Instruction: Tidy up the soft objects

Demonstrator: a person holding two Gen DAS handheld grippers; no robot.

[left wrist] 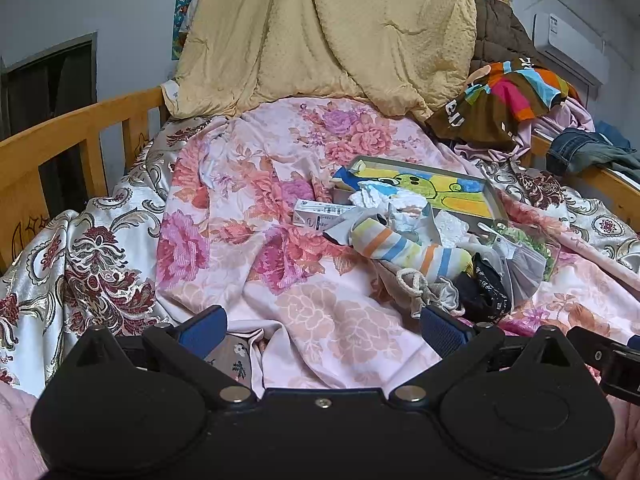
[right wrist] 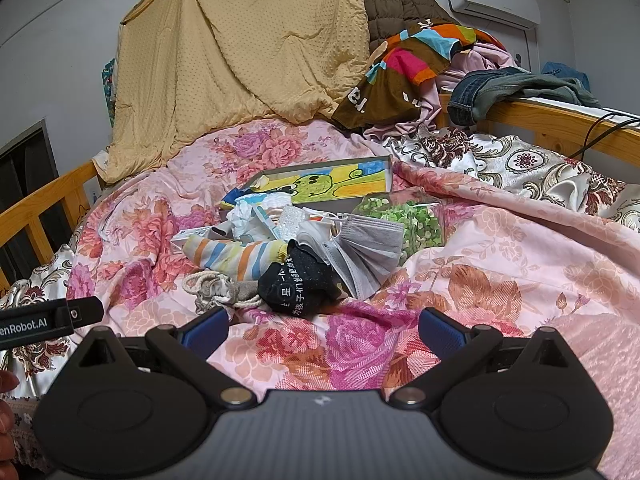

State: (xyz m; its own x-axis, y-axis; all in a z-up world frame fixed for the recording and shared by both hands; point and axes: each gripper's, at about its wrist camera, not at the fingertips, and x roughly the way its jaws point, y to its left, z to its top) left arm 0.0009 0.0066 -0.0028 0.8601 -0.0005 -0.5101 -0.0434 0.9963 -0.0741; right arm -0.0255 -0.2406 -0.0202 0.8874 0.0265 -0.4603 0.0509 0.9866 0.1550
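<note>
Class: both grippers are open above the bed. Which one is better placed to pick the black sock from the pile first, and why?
Probably the right gripper. The black sock lies almost straight ahead of its open jaws. From the left gripper, the sock sits off to the right, beyond its right finger.

Left gripper (left wrist: 322,330) jaws apart above quilt (left wrist: 248,216); striped sock (left wrist: 408,250) ahead, perhaps.

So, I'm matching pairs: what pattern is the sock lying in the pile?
The sock has orange, blue and yellow stripes on white, clearest in the right wrist view.
</note>
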